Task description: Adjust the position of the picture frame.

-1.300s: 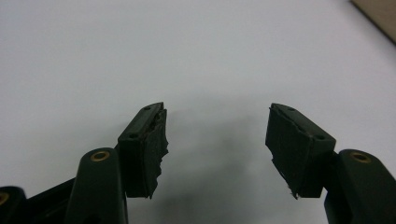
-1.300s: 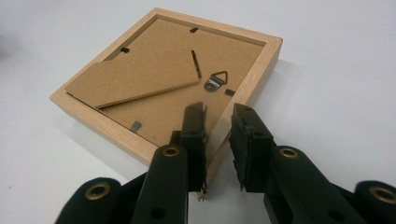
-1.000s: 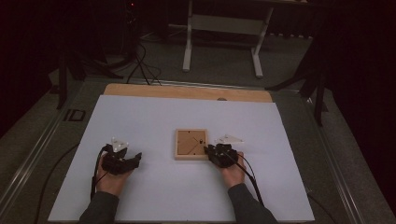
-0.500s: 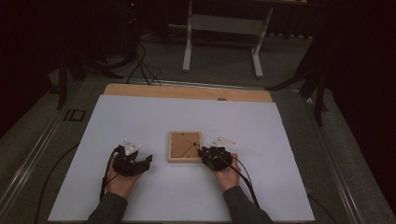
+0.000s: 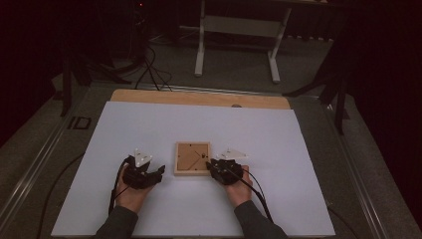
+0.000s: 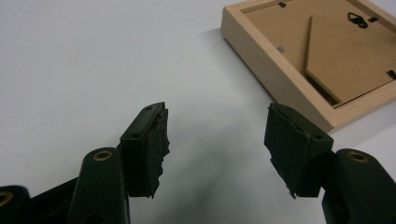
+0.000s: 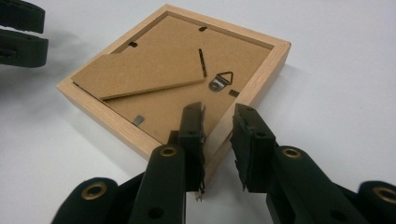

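A light wooden picture frame [image 5: 192, 158] lies face down on the white sheet, its brown backing, fold-out stand and metal hanger facing up [image 7: 177, 70]. My right gripper [image 5: 211, 167] sits at the frame's right edge. Its jaws straddle the wooden rim near a corner [image 7: 219, 116], one inside over the backing and one outside, shut on the rim. My left gripper [image 5: 158, 172] rests on the sheet just left of the frame. Its jaws stand wide open with nothing between them [image 6: 215, 126], and the frame [image 6: 327, 51] lies ahead of them to the right.
The white sheet [image 5: 199, 124] covers most of the table, with a bare wooden strip [image 5: 199, 98] along the far edge. A white stand [image 5: 234, 30] and cables [image 5: 149, 69] are on the dark floor beyond. The left gripper's jaws [image 7: 18, 32] show beyond the frame.
The frame has slid left and a little toward the person, with my right gripper on its rim. My left gripper has moved right, closer to the frame.
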Demonstrator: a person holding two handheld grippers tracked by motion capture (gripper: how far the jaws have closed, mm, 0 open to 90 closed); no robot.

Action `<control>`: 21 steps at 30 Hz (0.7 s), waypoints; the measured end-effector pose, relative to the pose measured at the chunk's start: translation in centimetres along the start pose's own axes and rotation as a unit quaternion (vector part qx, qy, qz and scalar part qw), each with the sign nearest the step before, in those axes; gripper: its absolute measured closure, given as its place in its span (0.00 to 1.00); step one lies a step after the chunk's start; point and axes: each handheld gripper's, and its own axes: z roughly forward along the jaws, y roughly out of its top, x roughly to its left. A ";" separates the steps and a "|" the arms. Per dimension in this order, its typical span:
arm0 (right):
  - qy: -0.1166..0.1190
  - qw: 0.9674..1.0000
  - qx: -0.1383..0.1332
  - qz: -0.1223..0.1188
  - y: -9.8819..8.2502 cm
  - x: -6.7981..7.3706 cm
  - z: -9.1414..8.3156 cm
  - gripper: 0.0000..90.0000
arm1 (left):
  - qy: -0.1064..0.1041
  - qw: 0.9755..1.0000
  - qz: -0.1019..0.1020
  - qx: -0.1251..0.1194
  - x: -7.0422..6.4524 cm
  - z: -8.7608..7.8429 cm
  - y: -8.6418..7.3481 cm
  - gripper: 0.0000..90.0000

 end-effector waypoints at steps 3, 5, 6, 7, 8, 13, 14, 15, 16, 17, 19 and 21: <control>0.001 1.000 0.000 -0.002 0.0 0.3 0.0 0.81 | -0.001 1.000 0.002 0.001 -0.2 0.0 0.0 0.44; 0.002 1.000 0.000 -0.004 0.0 0.3 0.0 0.81 | -0.003 1.000 0.003 0.001 -0.3 0.1 0.0 0.44; 0.003 1.000 0.001 -0.004 0.0 0.4 0.0 0.81 | -0.003 1.000 0.004 0.001 -0.3 0.1 0.0 0.44; 0.003 1.000 0.001 -0.005 0.0 0.4 0.0 0.81 | -0.003 1.000 0.004 0.001 -0.3 0.1 0.0 0.44; 0.004 1.000 0.002 -0.006 0.0 0.4 0.0 0.81 | -0.003 1.000 0.004 0.001 -0.3 0.2 0.0 0.44; 0.005 1.000 0.002 -0.010 0.0 0.3 0.0 0.81 | -0.003 1.000 0.005 0.001 -0.4 0.1 0.0 0.44; 0.005 1.000 0.001 -0.011 0.0 0.4 0.0 0.81 | -0.003 1.000 0.004 0.000 -0.4 0.1 0.0 0.44; 0.004 1.000 0.001 -0.013 0.0 0.4 0.0 0.81 | -0.004 1.000 0.005 0.000 -0.3 0.1 0.0 0.44; 0.004 1.000 0.002 -0.016 0.0 0.4 0.0 0.81 | -0.003 1.000 0.005 0.000 -0.3 0.1 0.0 0.44; 0.001 1.000 0.001 -0.019 0.0 0.5 0.0 0.81 | -0.003 1.000 0.005 0.000 -0.3 0.1 0.0 0.44; 0.000 1.000 0.000 -0.023 0.0 0.5 0.0 0.81 | -0.004 1.000 0.005 0.000 -0.3 0.1 0.0 0.44; 0.001 1.000 0.001 -0.024 0.0 0.5 0.0 0.81 | -0.004 1.000 0.004 0.001 -0.3 0.1 0.0 0.44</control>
